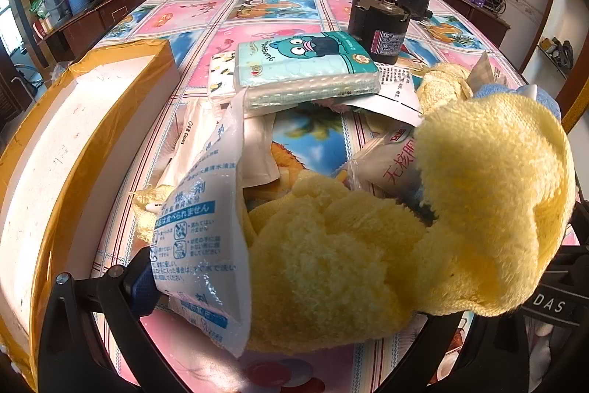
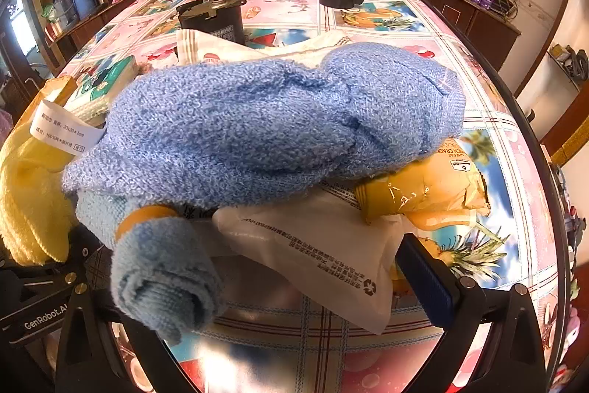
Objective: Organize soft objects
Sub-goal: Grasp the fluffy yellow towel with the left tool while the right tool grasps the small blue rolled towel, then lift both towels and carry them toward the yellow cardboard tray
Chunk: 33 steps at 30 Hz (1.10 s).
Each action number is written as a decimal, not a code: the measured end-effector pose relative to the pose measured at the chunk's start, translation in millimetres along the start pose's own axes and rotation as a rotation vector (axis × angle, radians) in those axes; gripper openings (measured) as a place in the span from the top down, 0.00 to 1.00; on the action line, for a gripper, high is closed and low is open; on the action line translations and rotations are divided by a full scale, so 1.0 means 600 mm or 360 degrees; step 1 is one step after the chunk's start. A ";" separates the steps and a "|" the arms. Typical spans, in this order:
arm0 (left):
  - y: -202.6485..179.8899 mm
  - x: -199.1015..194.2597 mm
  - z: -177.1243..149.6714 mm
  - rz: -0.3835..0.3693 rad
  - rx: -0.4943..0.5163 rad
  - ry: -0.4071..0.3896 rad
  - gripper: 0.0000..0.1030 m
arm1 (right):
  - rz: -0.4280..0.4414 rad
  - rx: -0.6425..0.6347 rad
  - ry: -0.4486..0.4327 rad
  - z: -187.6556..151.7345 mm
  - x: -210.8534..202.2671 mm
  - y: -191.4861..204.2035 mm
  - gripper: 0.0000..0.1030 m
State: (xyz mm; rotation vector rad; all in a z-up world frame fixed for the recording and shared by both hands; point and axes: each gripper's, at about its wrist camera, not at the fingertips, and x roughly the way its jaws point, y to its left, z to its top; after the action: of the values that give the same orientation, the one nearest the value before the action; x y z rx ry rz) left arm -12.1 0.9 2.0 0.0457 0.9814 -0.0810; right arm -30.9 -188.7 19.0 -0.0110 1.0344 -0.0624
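Towels hide most of both tools. In the left wrist view a yellow towel [image 1: 460,209] drapes over the left gripper [image 1: 313,286], burying its right finger; a clear gel pack [image 1: 198,238] leans against the left finger, and I cannot tell whether the jaws clamp anything. In the right wrist view a blue towel [image 2: 257,124] lies heaped across the right gripper [image 2: 283,279], its rolled end covering the left finger; the jaws stand wide apart over a white pouch [image 2: 324,256]. An orange snack bag [image 2: 423,190] pokes out beneath the blue heap. A box [image 1: 55,153] walls off the table's left side; the tablecloth [image 1: 228,6] beyond the tissue pack [image 1: 302,65] lies bare.
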 end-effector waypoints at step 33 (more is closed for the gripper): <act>0.164 -0.604 0.185 0.0183 0.0232 -0.1324 0.00 | -0.0123 -0.0320 -0.1722 0.180 -0.739 -0.024 0.00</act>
State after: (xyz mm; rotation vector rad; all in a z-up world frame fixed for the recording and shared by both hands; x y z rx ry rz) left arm -112.0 107.7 365.3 0.1862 0.1392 -0.0572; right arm -164.6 -179.9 455.7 -0.2422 -0.0457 -0.0147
